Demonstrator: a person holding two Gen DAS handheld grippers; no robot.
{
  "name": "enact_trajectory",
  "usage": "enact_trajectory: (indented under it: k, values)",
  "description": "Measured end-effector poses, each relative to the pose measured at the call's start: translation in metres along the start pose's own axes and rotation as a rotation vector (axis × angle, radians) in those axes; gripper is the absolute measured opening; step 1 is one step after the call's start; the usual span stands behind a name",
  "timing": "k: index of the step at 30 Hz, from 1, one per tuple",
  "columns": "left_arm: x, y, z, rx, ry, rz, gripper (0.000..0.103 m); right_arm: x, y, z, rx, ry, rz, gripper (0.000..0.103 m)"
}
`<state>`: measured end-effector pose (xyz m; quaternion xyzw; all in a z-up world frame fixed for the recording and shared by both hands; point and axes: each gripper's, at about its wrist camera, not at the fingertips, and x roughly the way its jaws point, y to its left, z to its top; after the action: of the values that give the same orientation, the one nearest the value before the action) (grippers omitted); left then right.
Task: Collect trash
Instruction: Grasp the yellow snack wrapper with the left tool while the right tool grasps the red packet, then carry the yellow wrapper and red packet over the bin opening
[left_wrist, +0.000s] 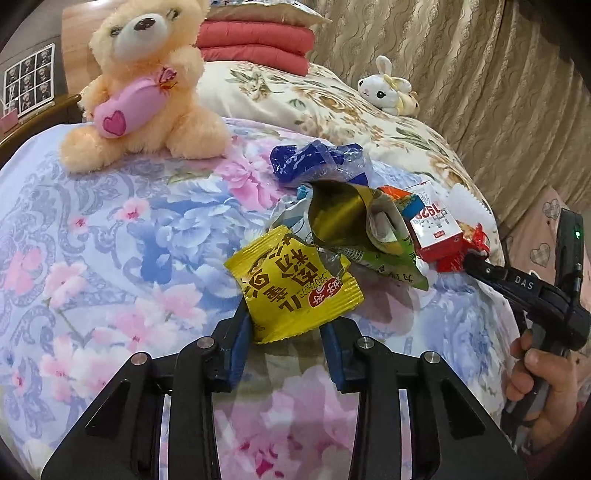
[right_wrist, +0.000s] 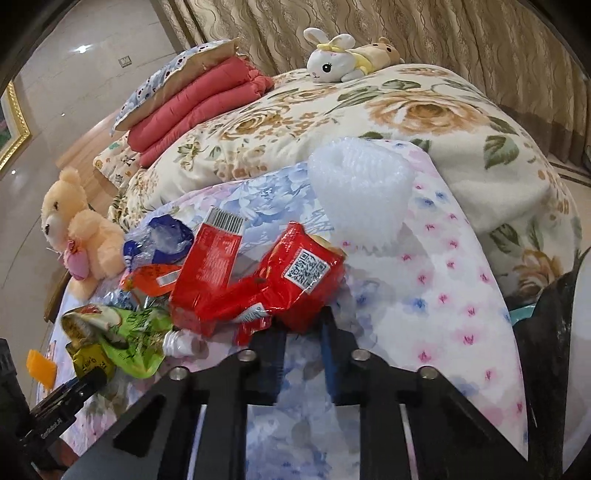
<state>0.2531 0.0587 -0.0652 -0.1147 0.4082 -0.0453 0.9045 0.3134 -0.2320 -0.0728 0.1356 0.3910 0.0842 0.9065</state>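
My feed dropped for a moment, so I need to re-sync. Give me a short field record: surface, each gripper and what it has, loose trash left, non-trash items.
surface: floral bedsheet
left gripper: closed on yellow snack packet
right gripper: closed on red wrapper
loose trash: blue plastic wrapper, gold-lined green pouch, red and white carton, white foam net
non-trash: teddy bear, rabbit plush, folded red quilt
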Motion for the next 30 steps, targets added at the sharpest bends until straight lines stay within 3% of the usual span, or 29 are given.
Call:
enact_trajectory:
  k: [11, 18, 30]
  values:
    - [-0.030, -0.015, -0.037, -0.005, 0.017, -0.058, 0.033, -0.044, 0.001, -0.035, -0.004, -0.015, 0.052, 0.012]
    - [-0.037, -0.056, -0.062, 0.073, 0.049, -0.126, 0.032, -0.072, -0.006, -0.061, 0.009, -0.012, 0.063, 0.012]
    - [-0.042, -0.118, -0.068, 0.174, 0.067, -0.221, 0.032, -0.123, -0.043, -0.089, 0.059, -0.048, 0.013, 0.012]
